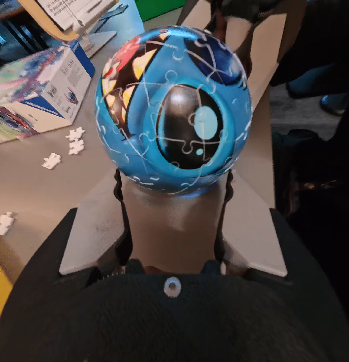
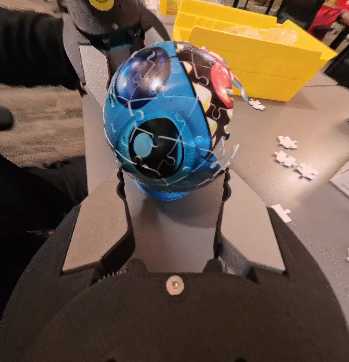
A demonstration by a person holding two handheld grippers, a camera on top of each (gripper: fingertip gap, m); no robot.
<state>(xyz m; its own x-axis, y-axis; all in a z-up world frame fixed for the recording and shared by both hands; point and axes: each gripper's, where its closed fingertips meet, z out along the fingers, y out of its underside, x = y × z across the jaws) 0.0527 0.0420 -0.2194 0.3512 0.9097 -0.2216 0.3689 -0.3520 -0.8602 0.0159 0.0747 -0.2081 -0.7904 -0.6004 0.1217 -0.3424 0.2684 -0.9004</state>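
We see a round blue jigsaw-puzzle ball printed with a large black eye (image 1: 173,109) standing at the centre of both frames on a small blue ring stand (image 2: 162,193), which appears to keep the sphere from rolling on the grey bench (image 1: 42,195). In the right wrist view the shell is open along its right edge, where pieces seem to be missing. Loose white puzzle pieces (image 1: 75,140) lie face down at the left of the left wrist view, and more (image 2: 295,162) sit at the right of the right wrist view, apart from the ball.

The left tool (image 1: 173,176) points at the ball from one side, its two black fingers (image 1: 118,188) spread wide with their tips level with the ball's lower flanks; we cannot tell whether they touch it. The right tool (image 2: 172,177) faces the ball from the opposite side, fingers (image 2: 120,188) equally wide apart, the tips at the stand's sides. Neither is clamped on anything.

A white and blue printed cardboard box (image 1: 46,92) rests at the left of the left wrist view. A yellow plastic bin (image 2: 254,58) fills the upper right of the right wrist view.
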